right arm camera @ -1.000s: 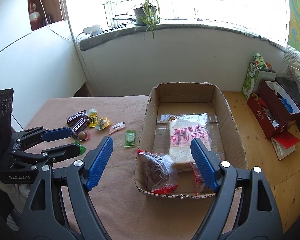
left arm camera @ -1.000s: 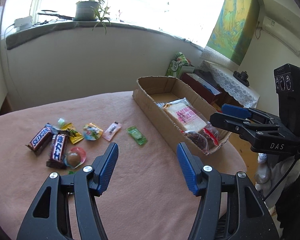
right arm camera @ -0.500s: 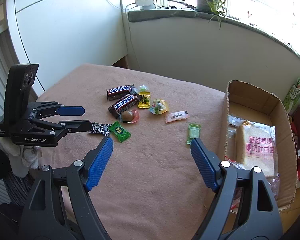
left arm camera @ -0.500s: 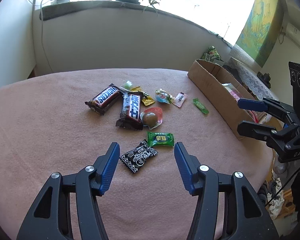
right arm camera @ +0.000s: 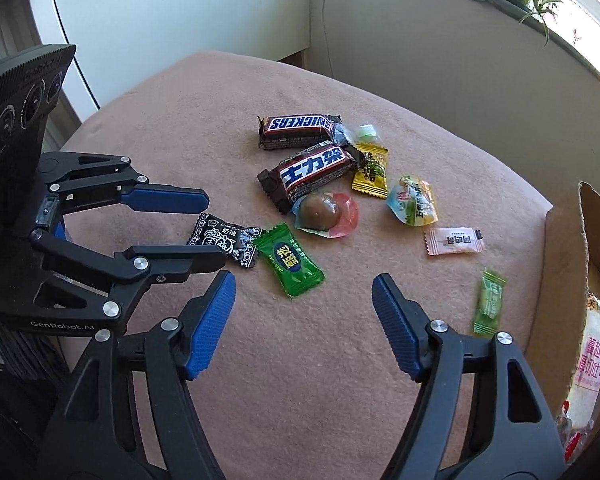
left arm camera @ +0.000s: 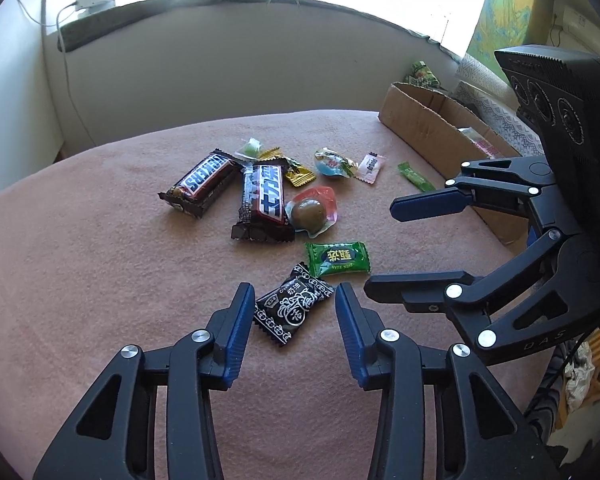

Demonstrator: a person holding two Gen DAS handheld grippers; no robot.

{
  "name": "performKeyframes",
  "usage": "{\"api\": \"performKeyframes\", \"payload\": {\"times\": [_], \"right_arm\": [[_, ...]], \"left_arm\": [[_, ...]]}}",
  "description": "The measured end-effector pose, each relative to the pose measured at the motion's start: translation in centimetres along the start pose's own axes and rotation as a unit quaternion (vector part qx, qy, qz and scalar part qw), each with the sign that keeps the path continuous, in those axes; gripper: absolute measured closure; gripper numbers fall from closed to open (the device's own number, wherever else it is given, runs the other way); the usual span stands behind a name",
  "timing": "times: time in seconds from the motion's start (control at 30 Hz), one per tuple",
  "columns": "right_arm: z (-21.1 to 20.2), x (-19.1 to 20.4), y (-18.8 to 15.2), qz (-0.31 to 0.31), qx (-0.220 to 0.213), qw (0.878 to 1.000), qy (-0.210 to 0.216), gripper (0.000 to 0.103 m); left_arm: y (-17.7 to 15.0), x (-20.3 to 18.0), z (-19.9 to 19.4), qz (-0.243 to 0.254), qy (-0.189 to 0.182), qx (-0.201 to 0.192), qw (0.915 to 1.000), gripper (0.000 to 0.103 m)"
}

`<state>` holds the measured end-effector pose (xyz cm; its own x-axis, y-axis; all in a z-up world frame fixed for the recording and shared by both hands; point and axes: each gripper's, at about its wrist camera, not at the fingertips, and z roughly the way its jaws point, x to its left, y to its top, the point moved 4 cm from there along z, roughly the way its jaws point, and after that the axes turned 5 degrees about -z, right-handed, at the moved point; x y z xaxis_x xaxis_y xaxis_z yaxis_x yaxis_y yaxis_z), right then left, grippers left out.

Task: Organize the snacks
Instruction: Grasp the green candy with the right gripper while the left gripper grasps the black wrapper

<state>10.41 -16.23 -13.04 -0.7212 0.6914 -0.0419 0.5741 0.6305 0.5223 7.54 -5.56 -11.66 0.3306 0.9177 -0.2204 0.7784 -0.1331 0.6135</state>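
black candy point(left arm camera: 291, 307) lies flat on the pink cloth point(left arm camera: 100, 280), between the left gripper's point(left arm camera: 295, 295) blue pads, jaws closing, pads not yet touching the wrapper. green candy point(left arm camera: 337, 257) sits just beyond it, corner touching. right gripper point(right arm camera: 303, 280) hangs above the green candy area with jaws spread and closing, nothing between them. further out: two snickers bars point(right arm camera: 300, 130) side by side, round brown sweet in clear wrap point(right arm camera: 320, 212) against the nearer bar, yellow, blue and pink small packets behind. thin green stick pack point(right arm camera: 489, 302) lies near the cardboard box point(left arm camera: 428, 120), which holds a bagged bread slice point(right arm camera: 596, 360)
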Motion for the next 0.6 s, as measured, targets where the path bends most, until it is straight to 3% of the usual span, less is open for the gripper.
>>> {"api": "performKeyframes", "payload": {"times": [0.07,0.3,0.6], "right_arm": [[0.8,0.1,0.1,-0.007,0.007,1.0,0.003,0.041],[2.3,0.0,0.5,-0.017,0.01,1.0,-0.003,0.042],[3.5,-0.1,1.1,-0.023,0.01,1.0,0.0,0.048]], "left_arm": [[-0.1,0.0,0.1,0.002,0.0,0.002,1.0,0.063],[-0.4,0.1,1.2,0.014,0.021,0.007,0.9997,0.066],[0.1,0.8,1.5,0.001,0.011,0.009,0.9999,0.068]]}}
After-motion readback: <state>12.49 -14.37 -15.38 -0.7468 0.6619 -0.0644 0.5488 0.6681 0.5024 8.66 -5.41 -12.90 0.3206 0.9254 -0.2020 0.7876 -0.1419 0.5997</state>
